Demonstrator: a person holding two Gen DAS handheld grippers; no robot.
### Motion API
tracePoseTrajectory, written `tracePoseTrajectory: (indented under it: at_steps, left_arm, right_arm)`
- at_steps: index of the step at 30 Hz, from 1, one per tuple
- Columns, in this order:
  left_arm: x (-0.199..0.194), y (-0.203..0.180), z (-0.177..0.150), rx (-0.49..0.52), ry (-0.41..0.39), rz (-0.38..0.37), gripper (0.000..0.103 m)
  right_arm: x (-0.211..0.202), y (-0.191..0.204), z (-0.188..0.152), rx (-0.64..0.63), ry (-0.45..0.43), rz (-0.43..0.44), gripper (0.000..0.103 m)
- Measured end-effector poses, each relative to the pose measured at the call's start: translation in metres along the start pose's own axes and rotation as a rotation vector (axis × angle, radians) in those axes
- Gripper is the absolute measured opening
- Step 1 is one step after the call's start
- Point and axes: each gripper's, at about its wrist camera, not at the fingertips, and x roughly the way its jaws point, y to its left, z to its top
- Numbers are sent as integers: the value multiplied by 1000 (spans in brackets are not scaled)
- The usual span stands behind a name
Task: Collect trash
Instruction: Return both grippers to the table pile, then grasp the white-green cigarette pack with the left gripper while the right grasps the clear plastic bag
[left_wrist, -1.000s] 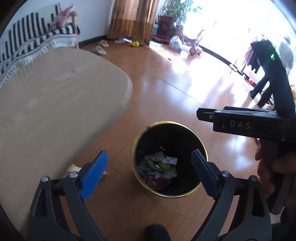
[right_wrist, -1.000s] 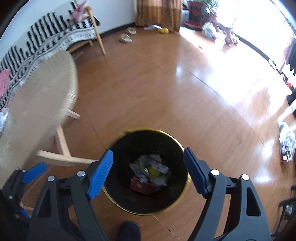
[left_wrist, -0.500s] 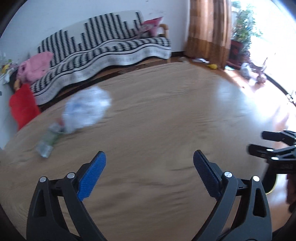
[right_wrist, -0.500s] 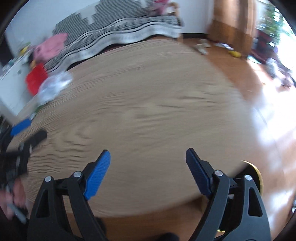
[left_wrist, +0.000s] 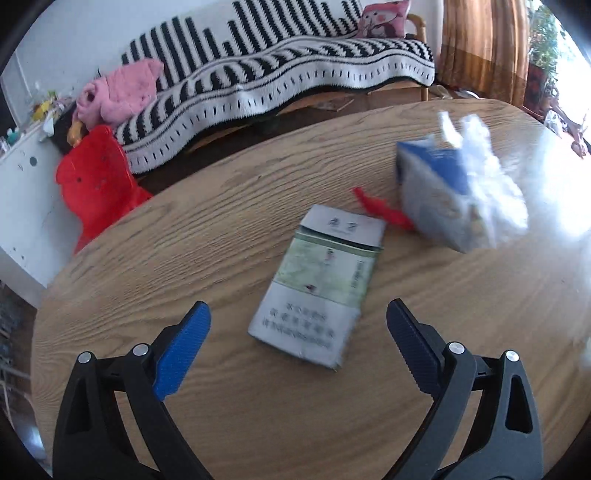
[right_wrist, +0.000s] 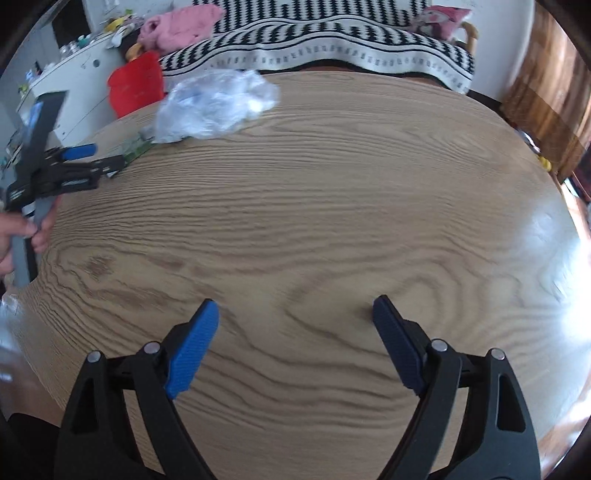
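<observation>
On the round wooden table (left_wrist: 184, 258) a flattened cigarette pack (left_wrist: 317, 284) lies just ahead of my left gripper (left_wrist: 299, 314), which hangs open above it with nothing between its fingers. Behind the pack to the right sits a crumpled clear plastic bag (left_wrist: 491, 192) around a blue-and-white carton (left_wrist: 432, 177), with a red strip (left_wrist: 380, 212) beside it. My right gripper (right_wrist: 295, 308) is open over bare tabletop (right_wrist: 332, 221). In the right wrist view the plastic bag (right_wrist: 214, 107) lies far back on the left, and the left gripper (right_wrist: 74, 166), held by a hand (right_wrist: 14, 236), reaches toward it.
A black-and-white striped sofa (left_wrist: 277, 74) with a pink cloth (left_wrist: 118, 92) stands behind the table. A red plastic object (left_wrist: 96, 181) and a white cabinet (right_wrist: 74, 74) are at the back left. Brown curtains (left_wrist: 480, 44) hang at the right. The table's edge curves close at left and right.
Both grippers swung away from the gold-rimmed bin on the floor to over the table. The left one moved on leftward to the pack and bag. Both stayed open.
</observation>
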Motion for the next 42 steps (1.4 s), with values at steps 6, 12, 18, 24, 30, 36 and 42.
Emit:
tracePoseTrajectory:
  at_steps: [6, 12, 18, 24, 30, 36, 42]
  left_arm:
    - [14, 2, 4, -7, -11, -79, 89]
    - [1, -8, -8, -9, -31, -98, 58]
    - [-28, -19, -41, -18, -38, -93, 58]
    - [-64, -28, -65, -43, -65, -94, 58]
    - [-98, -47, -71, -71, -88, -103, 58]
    - [-139, -100, -77, -32, -94, -117, 58]
    - [-176, -177, -81, 16, -110, -171, 58]
  right_arm:
    - [13, 25, 35, 2, -17, 71, 83]
    - [30, 52, 101, 40, -60, 144, 83]
    - [56, 70, 160, 87, -43, 192, 83]
    - [52, 82, 153, 43, -6, 193, 7]
    - [3, 62, 105, 37, -44, 189, 5]
    - [-50, 32, 23, 13, -54, 150, 5]
    - [-99, -16, -64, -11, -93, 20, 5]
